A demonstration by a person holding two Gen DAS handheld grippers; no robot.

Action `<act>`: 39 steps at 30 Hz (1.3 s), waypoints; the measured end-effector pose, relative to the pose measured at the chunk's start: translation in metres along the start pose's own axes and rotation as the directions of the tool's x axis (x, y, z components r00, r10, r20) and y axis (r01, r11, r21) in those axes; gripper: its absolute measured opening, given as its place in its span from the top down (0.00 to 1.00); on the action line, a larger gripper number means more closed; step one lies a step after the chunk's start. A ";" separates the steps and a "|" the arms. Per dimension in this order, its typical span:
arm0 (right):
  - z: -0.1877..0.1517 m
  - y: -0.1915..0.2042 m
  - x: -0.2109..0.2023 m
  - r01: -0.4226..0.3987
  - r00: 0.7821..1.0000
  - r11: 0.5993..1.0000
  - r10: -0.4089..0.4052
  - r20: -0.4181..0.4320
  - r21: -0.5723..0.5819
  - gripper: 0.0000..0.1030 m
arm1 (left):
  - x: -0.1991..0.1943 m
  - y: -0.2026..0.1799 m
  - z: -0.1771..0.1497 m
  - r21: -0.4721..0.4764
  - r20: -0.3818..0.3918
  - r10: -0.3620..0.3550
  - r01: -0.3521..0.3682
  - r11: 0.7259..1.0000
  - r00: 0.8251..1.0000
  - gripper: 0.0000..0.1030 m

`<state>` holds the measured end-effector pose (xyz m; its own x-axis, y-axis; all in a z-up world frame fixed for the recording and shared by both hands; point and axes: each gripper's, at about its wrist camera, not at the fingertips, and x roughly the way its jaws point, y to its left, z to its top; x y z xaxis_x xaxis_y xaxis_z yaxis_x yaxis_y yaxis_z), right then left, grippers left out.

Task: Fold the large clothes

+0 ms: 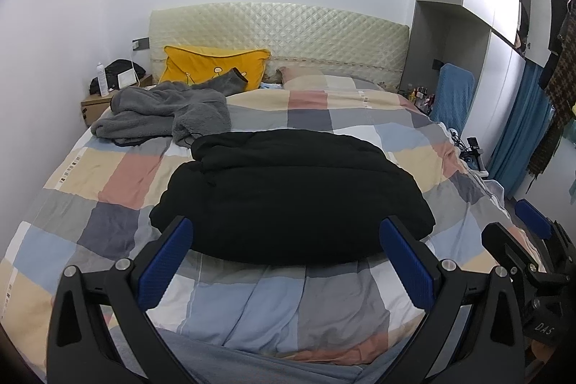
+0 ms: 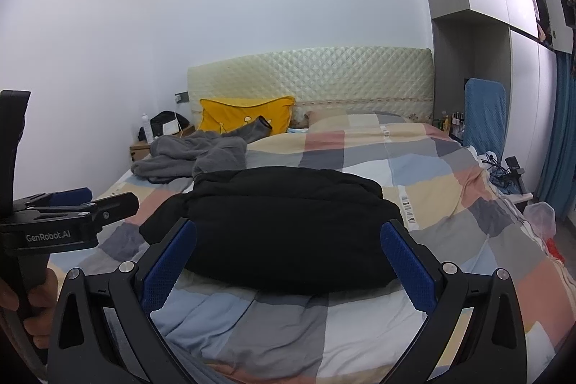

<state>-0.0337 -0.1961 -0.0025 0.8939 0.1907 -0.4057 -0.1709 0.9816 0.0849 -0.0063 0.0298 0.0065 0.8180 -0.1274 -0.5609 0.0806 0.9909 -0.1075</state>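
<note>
A black coat (image 1: 288, 193) is lying folded in a bundle on the checked quilt (image 1: 108, 175), mid-bed. Both grippers, left (image 1: 286, 258) and right (image 2: 288, 261), are hovering spread wide at its near edge, grasping nothing. A grey robe (image 1: 165, 112) is sprawling beside the yellow pillow (image 1: 212, 67).

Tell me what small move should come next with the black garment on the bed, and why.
Probably bring both open grippers, left gripper and right gripper, down to the black garment; its near edge lies just ahead on the checked quilt, and neither gripper holds anything.
</note>
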 end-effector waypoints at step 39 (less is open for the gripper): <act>-0.001 0.003 0.000 -0.013 1.000 1.000 0.013 0.002 0.010 0.00 | -0.001 -0.010 -0.001 0.022 -0.001 -0.035 0.035 0.999 0.999 0.00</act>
<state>-0.0343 -0.1935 -0.0034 0.8923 0.2031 -0.4032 -0.1778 0.9790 0.0995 -0.0086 0.0202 0.0075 0.8142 -0.1617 -0.5577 0.1217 0.9866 -0.1085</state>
